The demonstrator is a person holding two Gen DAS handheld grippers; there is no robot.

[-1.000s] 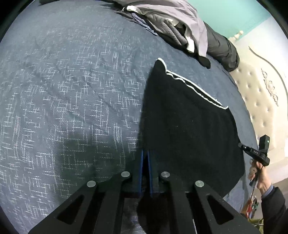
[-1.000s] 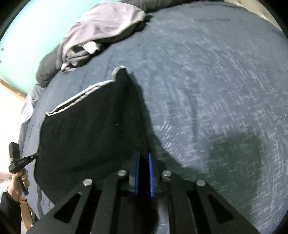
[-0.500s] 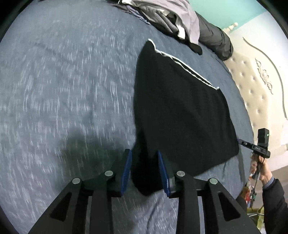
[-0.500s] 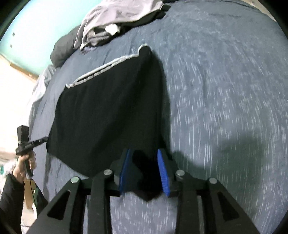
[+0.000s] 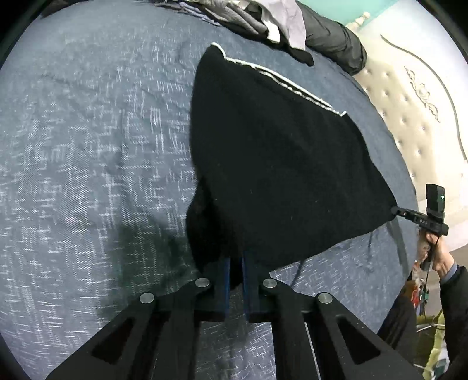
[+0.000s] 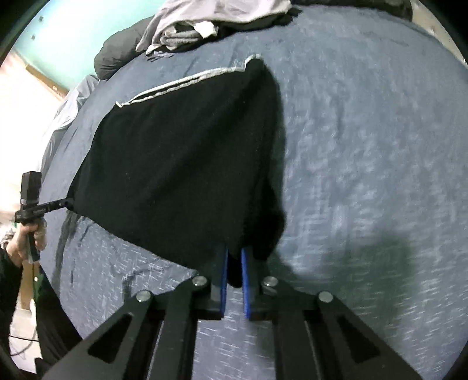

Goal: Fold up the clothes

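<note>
Two grippers, the left gripper (image 5: 236, 263) and right gripper (image 6: 234, 257), have just clamped onto one black garment (image 5: 278, 163) stretched between them, with one clothes pile (image 6: 204, 20) beyond.

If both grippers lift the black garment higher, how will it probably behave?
Probably floppy: the black garment already sags between the left gripper and right gripper. It looks light, and its loose fold near the pads may slip.

A blue-grey bedspread (image 5: 87, 146), cream tufted headboard (image 5: 409, 122), teal wall (image 6: 73, 32).
</note>
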